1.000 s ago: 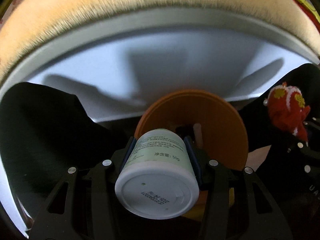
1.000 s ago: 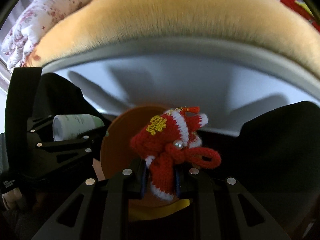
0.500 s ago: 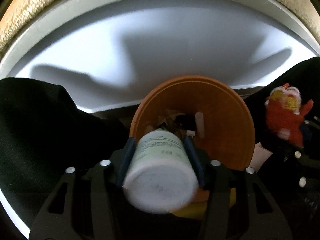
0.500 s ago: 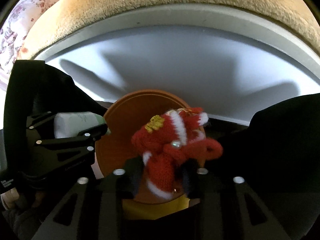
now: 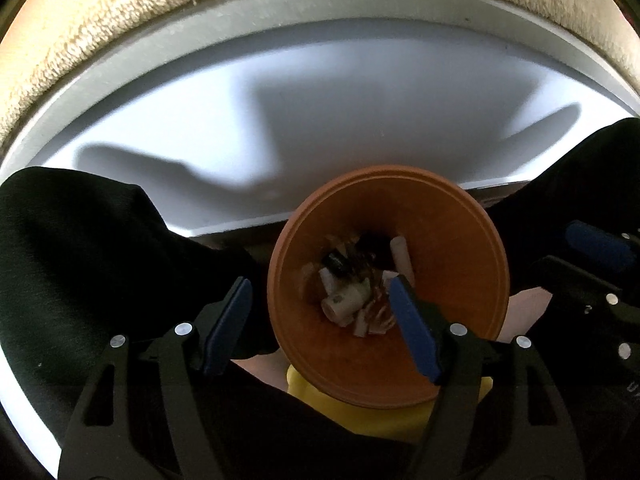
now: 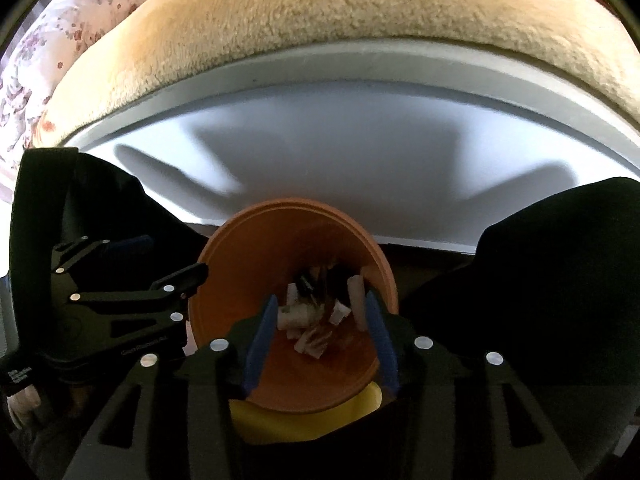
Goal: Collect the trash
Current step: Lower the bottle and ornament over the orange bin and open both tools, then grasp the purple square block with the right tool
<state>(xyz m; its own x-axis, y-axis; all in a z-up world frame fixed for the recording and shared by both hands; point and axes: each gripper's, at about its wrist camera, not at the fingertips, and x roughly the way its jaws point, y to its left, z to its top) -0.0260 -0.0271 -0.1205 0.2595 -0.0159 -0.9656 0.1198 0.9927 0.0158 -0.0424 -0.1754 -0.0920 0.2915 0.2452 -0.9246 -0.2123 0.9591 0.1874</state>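
Observation:
An orange waste bin [image 5: 460, 280] stands below both grippers, with paper scraps and other litter at its bottom. The pale green-labelled jar [image 5: 346, 304] lies on its side among that litter, and it also shows as the jar [image 6: 294, 316] in the right wrist view. My left gripper [image 5: 320, 282] hangs over the bin's left rim, jaws opening, nothing between its blue pads. My right gripper [image 6: 320, 298] hangs over the bin [image 6: 240, 272], jaws opening and empty. I cannot make out the red knitted ornament in either view.
A white surface [image 5: 320, 112] with a grey edge lies behind the bin, under a beige fleece blanket [image 6: 340, 20]. A floral quilt [image 6: 48, 52] is at the far left. Black-clad legs [image 5: 80, 260] flank the bin. Something yellow [image 6: 304, 420] sits under it.
Both grippers have opened. The jar has dropped out of the left one into the bin, and the red knitted ornament has left the right one and gone from view.

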